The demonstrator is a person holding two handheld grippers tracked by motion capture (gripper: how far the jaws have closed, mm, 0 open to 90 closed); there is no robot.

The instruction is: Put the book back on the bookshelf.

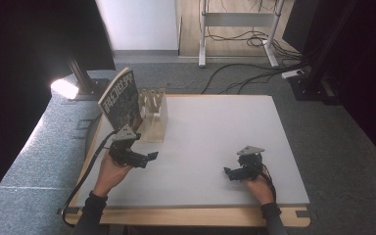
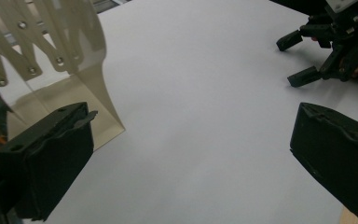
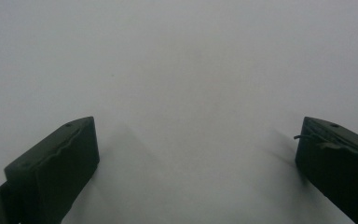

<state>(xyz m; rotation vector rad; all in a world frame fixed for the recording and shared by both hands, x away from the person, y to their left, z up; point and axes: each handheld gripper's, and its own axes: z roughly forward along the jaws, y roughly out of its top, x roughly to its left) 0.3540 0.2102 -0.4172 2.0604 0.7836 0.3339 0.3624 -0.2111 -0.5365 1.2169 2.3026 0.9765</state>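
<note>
A book [image 1: 122,100] with a dark printed cover leans upright against the left side of a beige expanding rack [image 1: 152,115] at the table's back left. My left gripper [image 1: 147,157] hovers just in front of the rack, open, nothing between its jaws. The left gripper view has the rack [image 2: 51,60] at upper left, with my left gripper [image 2: 191,163] over bare white tabletop. My right gripper [image 1: 231,172] rests low near the front right of the table, open and empty. Its own view looks down at plain white surface past my right gripper [image 3: 198,158]. The left gripper view catches that right gripper [image 2: 296,58] at top right.
The white tabletop [image 1: 215,142] has a wooden front edge [image 1: 186,215]. Grey carpet surrounds the table, with black cables [image 1: 245,73] and a desk frame [image 1: 237,29] behind. A cable trails from the left gripper off the table's left edge.
</note>
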